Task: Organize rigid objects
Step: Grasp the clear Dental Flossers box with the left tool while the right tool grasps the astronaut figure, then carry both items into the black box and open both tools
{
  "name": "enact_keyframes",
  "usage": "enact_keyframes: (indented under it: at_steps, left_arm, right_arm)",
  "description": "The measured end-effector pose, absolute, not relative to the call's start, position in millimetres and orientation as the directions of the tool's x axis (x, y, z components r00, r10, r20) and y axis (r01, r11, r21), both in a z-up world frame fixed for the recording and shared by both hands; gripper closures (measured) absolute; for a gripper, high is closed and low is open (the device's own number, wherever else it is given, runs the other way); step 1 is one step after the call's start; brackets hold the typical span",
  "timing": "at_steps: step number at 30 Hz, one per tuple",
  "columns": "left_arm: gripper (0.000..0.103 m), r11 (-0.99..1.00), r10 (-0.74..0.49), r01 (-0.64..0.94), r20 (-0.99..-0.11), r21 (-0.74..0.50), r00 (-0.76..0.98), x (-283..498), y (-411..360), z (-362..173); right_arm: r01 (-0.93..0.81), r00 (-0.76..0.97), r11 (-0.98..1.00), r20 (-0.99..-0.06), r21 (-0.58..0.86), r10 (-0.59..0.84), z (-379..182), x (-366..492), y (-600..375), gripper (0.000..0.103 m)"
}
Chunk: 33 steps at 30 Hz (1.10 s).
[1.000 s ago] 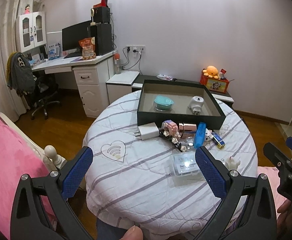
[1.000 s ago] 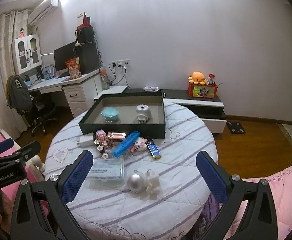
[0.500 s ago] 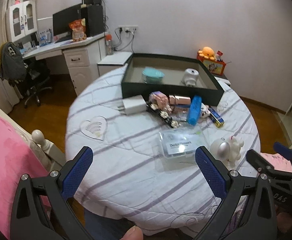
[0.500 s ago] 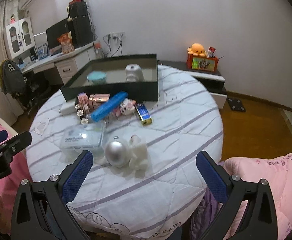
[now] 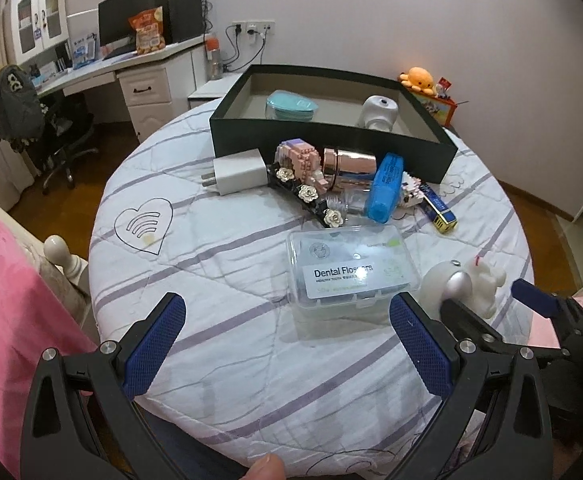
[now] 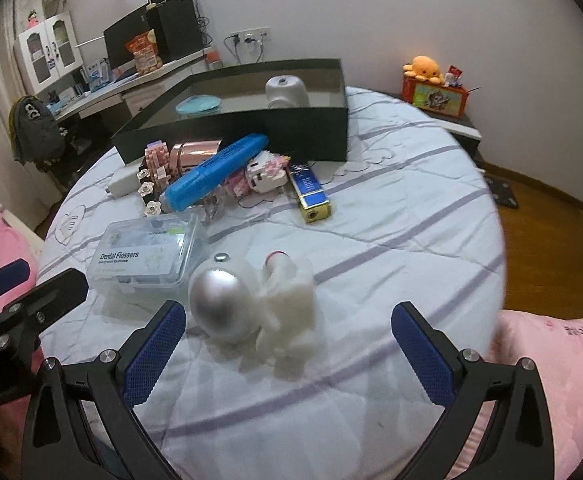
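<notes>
Purple-striped white tablecloth (image 5: 219, 264), blue marker (image 5: 385, 188)

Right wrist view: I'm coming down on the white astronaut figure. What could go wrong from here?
The right gripper is open, with the astronaut figure sitting nearer its left finger, so an off-centre close may push it aside. Its rounded silver helmet may slip between the pads. The dental flosser box lies right beside it, and the left gripper hovers open near that box, so the two grippers may collide.

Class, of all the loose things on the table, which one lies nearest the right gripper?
The white astronaut figure, just ahead of the open right gripper; everything else lies farther back.
</notes>
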<state>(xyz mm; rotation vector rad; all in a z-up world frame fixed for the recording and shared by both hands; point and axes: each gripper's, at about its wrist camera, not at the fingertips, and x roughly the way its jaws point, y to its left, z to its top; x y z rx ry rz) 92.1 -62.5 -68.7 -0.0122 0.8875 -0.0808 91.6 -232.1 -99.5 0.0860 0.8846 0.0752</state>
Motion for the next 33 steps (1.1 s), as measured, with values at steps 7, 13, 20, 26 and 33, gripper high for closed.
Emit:
enact_keyframes:
  at_steps: [7,13,20,26,33]
  left_arm:
    - [0.0,0.997,-0.069,0.065,-0.791,-0.037,0.608,100,-67,-76]
    - [0.0,0.993,-0.106,0.101,-0.803,-0.058,0.586,106,-81,-82]
    - [0.0,0.99,-0.118,0.129,-0.818,-0.054,0.563,119,-101,-92]
    - [0.0,0.99,-0.125,0.118,-0.842,-0.074,0.525,138,-110,-108]
    - [0.006,0.985,-0.173,0.108,-0.83,-0.137,0.53,143,-95,-118]
  right_arm:
    - [-0.079,0.624,0.992,-0.77,0.102,0.129,-116,105,-225,0.03]
    - [-0.063,0.63,0.994,-0.769,0.089,0.109,-112,106,-239,0.03]
    - [-0.05,0.635,0.998,-0.77,0.032,0.056,-113,107,-245,0.03]
    - [-0.046,0.644,0.999,-0.764,-0.003,0.028,-114,108,-247,0.03]
    - [-0.04,0.648,0.999,-0.761,-0.002,0.024,-113,107,-246,0.03]
